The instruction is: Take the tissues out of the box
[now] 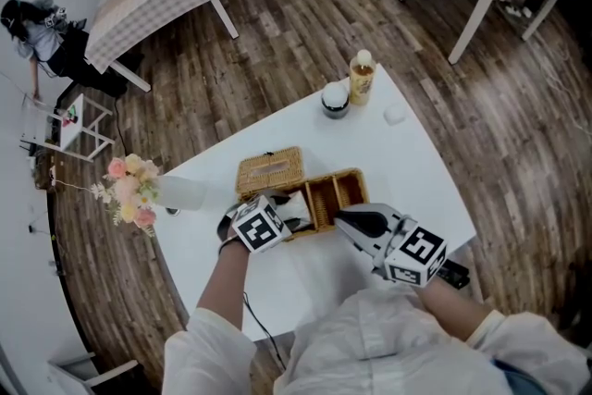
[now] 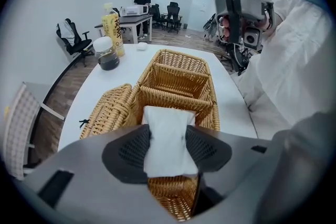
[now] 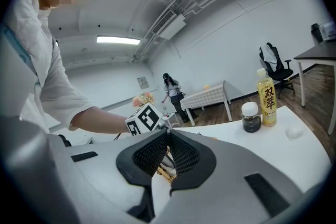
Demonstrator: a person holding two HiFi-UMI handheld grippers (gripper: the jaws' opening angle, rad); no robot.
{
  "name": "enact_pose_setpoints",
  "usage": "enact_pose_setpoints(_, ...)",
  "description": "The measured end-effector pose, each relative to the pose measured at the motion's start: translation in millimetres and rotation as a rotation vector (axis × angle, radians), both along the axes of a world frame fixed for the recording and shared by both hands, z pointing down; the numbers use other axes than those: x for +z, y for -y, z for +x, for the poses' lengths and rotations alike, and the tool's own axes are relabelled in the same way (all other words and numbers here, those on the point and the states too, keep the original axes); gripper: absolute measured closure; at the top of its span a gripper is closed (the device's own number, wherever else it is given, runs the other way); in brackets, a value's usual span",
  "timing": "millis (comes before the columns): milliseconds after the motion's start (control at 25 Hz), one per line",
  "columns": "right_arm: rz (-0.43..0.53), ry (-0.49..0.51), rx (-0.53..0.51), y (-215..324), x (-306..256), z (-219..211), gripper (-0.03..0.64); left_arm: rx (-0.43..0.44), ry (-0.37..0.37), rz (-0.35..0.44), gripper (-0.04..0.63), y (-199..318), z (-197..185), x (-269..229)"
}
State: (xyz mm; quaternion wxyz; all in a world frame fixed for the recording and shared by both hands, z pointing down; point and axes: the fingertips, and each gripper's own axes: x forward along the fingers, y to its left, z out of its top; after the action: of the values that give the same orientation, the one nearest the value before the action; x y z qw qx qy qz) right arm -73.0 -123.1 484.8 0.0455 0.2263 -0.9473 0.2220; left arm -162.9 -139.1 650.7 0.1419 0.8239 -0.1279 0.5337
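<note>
Left gripper (image 2: 168,134) comes in low over the end compartment of the tan woven wicker box (image 2: 178,68), the one nearest the person. The bare forearm behind it reaches straight out from the body with the white sleeve pushed up. Its two dark pads press on either side of a white folded tissue (image 2: 167,118), about halfway closed with the tissue pinched between them. The tissue stands upright out of that compartment, its top edge above the box's rim.

Right gripper (image 3: 167,132) is off the other side of the box, held up above the desk and angled in toward the box. Its jaws are closed tip to tip with nothing between them, just wicker showing behind the gap lower down.

For room: the flat wicker lid (image 1: 270,171) lies right against the box's long side, the one facing away from the person, so that side is crowded. The white desk (image 1: 407,162) is bare past the box's far end until you reach a dark jar with a white cap (image 1: 335,100) and a yellow drink bottle (image 1: 361,76), both well apart from the box. On the lid's side, a bunch of pink and peach flowers (image 1: 129,188) sits at the desk's edge. The desk's front edge runs close to the box on the person's side.
</note>
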Motion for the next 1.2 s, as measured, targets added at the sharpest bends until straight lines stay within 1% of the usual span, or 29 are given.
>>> enact_pose_setpoints(160,-0.003,-0.009,-0.002,-1,0,0,0.580,-0.047,-0.023,0.033,0.380,2,-4,-7)
enact_pose_setpoints(400,0.002,-0.013,-0.005,-3,1,1,0.580,-0.115,-0.062,0.101,0.385,1,-13,-18)
enact_pose_setpoints(560,0.004,-0.014,-0.012,-5,-1,0,0.580,-0.132,-0.086,0.148,0.390,-2,-15,-27)
enact_pose_setpoints(760,0.013,-0.017,-0.021,-9,-4,-3,0.580,-0.125,-0.095,0.203,0.397,-6,-18,-38)
enact_pose_setpoints(880,0.019,-0.019,-0.026,-11,-5,-5,0.580,-0.139,-0.110,0.227,0.402,-7,-23,-43)
enact_pose_setpoints(1080,0.021,-0.025,-0.028,-13,-5,-6,0.580,-0.198,-0.171,0.261,0.405,-3,-30,-60)
enact_pose_setpoints(1200,0.026,-0.023,-0.029,-14,-6,-7,0.580,-0.255,-0.241,0.297,0.405,-1,-30,-81)
